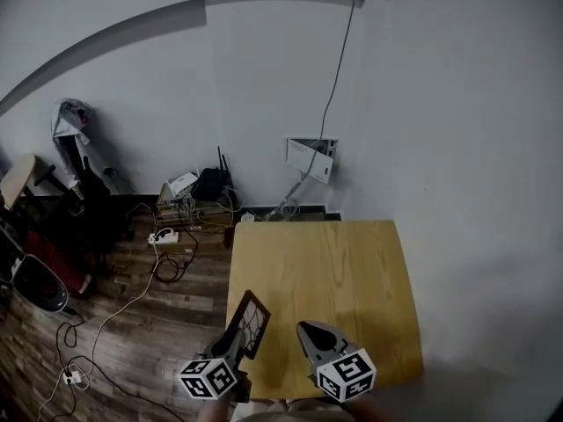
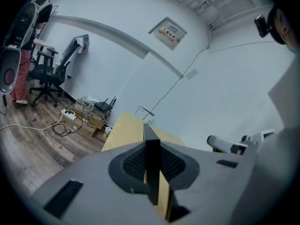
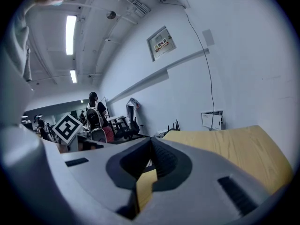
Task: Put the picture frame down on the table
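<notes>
Wood-grain table (image 1: 352, 271); left gripper (image 1: 234, 339) pinches a thin dark picture frame (image 1: 253, 319).

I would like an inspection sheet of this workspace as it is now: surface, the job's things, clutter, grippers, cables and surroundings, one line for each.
surface: wooden table; the frame is not yet laid on it.
job's things: picture frame, dark, held tilted over the table's near left edge.
clutter: nothing seen on the table.
grippers: left gripper shut on the picture frame's edge; right gripper shut, nothing between its jaws.
cables: a tangle with a power strip on the floor left of the table; one wall cable running up above the wall box.
surroundings: white wall, wood floor, office chair farther left.
</notes>
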Demonstrator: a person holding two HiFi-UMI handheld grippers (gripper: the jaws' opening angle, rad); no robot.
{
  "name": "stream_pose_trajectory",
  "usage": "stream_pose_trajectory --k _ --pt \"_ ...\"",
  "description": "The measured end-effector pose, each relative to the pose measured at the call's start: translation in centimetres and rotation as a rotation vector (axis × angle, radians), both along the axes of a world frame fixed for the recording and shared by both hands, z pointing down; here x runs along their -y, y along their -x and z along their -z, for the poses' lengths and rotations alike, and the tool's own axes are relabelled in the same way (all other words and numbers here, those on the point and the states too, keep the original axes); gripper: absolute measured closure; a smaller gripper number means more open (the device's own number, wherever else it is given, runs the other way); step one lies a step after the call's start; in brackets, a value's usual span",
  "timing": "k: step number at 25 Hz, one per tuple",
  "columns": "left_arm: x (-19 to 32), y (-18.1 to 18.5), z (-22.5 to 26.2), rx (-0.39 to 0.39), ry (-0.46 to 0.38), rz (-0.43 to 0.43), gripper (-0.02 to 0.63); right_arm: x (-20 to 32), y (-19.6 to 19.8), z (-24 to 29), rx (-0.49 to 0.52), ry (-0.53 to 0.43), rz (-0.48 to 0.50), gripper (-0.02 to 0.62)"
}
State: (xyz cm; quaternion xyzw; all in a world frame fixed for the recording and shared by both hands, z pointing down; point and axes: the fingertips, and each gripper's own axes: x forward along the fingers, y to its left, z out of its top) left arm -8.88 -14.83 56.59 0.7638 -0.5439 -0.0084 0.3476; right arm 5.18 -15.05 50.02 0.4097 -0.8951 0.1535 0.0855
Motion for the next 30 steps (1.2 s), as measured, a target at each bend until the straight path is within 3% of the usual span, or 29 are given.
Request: stream_pose_trajectory --k 17,30 --pt "5.0 2.0 -3.6 -0.036 0.053 -0.026 0.572 3.0 3.1 -2.6 -0.021 0.057 0.031 0.595" --pt "7.7 4.0 -5.9 0.026 0.095 -0.008 0.571 3.8 4.2 -3.2 -0.032 0.078 0.048 0.595"
